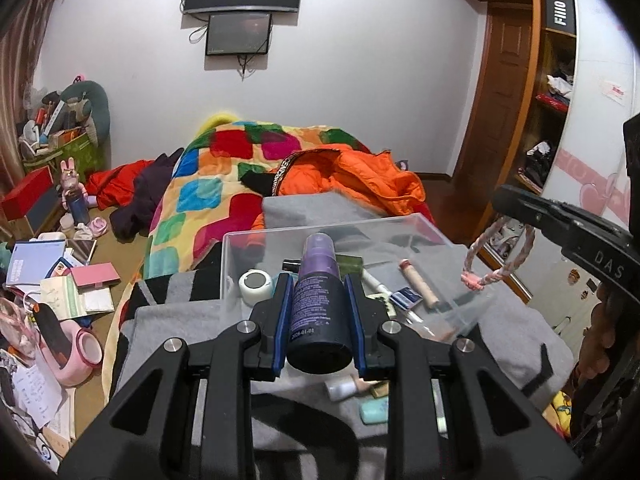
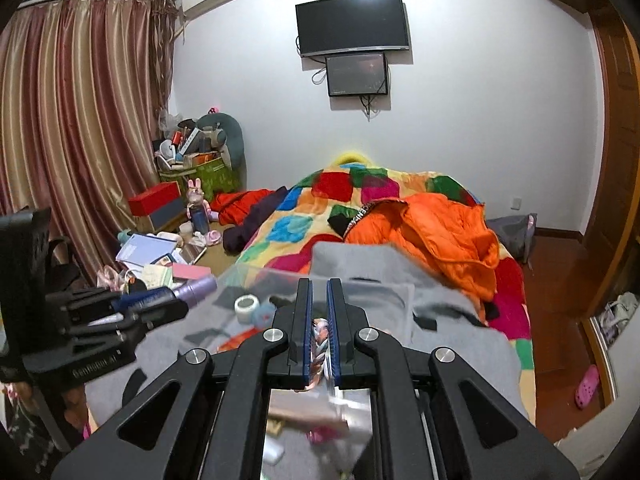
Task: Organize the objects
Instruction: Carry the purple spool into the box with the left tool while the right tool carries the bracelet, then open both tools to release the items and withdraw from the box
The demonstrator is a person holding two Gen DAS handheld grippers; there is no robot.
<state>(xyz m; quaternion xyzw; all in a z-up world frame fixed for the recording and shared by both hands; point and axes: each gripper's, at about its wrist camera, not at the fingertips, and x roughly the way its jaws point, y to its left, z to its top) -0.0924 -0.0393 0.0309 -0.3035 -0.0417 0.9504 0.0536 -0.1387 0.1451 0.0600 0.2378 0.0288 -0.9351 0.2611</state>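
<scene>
left gripper (image 1: 320, 300) clamped on dark purple spray bottle (image 1: 319, 292), long axis pointing straight ahead over clear plastic box (image 1: 400, 224); right gripper (image 2: 319, 312) pinching pink braided cord loop (image 1: 496, 264), just right of box.

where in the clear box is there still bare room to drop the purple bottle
The clear box is bare along its far side, behind the white tape roll and toward the far right corner. Its near half is crowded: tape roll at left, beige tube and small packets at right. The left gripper holds the purple bottle over that near edge.
</scene>
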